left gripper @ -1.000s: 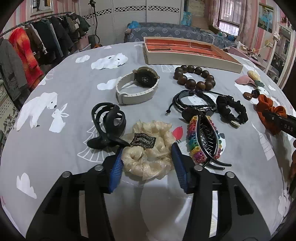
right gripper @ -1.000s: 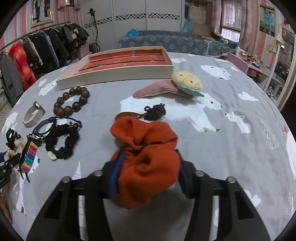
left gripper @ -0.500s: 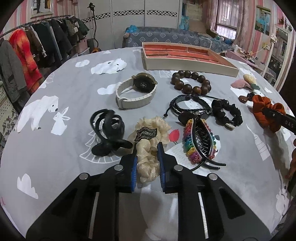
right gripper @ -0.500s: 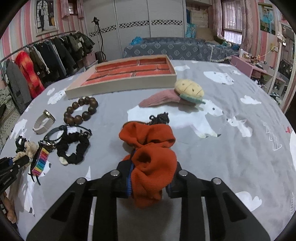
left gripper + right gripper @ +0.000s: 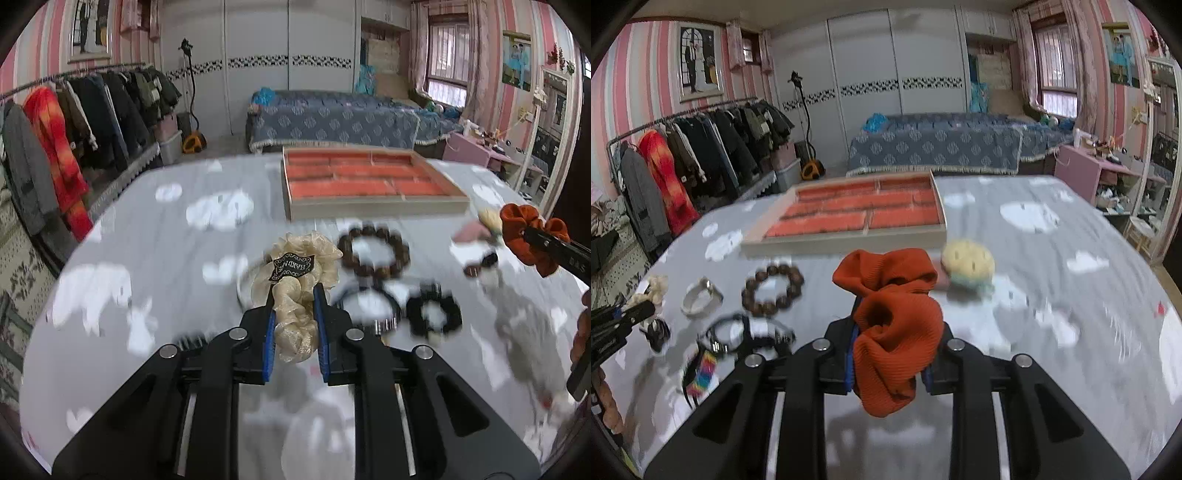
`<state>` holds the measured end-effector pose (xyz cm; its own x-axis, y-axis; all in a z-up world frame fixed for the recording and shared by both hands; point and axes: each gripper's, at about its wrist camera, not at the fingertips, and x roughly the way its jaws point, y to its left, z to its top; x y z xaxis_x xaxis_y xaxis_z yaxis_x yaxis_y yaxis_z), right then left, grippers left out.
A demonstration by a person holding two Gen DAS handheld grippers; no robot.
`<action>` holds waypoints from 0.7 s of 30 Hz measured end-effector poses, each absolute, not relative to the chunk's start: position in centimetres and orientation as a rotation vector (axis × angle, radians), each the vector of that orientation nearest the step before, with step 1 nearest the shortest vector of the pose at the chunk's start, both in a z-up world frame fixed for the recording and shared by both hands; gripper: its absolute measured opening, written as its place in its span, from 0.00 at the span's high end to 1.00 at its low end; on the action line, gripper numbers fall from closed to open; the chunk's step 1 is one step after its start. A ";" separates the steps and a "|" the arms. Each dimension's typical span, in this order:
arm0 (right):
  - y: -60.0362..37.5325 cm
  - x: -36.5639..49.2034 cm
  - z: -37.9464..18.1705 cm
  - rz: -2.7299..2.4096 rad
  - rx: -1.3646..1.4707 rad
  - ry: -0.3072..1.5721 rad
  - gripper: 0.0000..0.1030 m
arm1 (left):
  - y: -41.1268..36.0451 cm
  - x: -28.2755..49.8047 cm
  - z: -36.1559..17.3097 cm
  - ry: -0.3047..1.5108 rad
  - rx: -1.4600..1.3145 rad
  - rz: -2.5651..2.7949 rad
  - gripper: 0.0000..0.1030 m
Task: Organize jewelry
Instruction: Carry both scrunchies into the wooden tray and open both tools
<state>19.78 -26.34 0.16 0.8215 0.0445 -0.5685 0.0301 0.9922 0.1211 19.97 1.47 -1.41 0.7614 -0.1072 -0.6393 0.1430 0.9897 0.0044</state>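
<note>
Both grippers pinching scrunchies above the table.

L gripper (image 5: 295,295): fingers clamping the cream scrunchie (image 5: 301,269), its black label facing the cam, bulk sticking out past the tips at 12 o'clock. R gripper (image 5: 892,321): fingers squeezing the orange scrunchie (image 5: 894,325), fabric bulging over both pads. Jewelry tray (image 5: 857,218) w/ orange lining is sitting at 12 o'clock in both views, compartments looking bare. Wooden bead bracelet (image 5: 772,290), white watch (image 5: 701,299), black scrunchie (image 5: 434,315) and rainbow clip (image 5: 701,376) are lying on the grey bear-print cloth (image 5: 1052,295), at 9–10 o'clock from R gripper. Yellow plush clip (image 5: 967,260) is lying near the tray, at 1 o'clock. Cloth blurry.
</note>
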 end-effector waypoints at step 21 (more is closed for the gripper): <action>-26.6 39.3 3.7 0.008 0.112 0.585 0.75 | -6.9 42.5 2.7 0.619 0.125 -0.115 0.83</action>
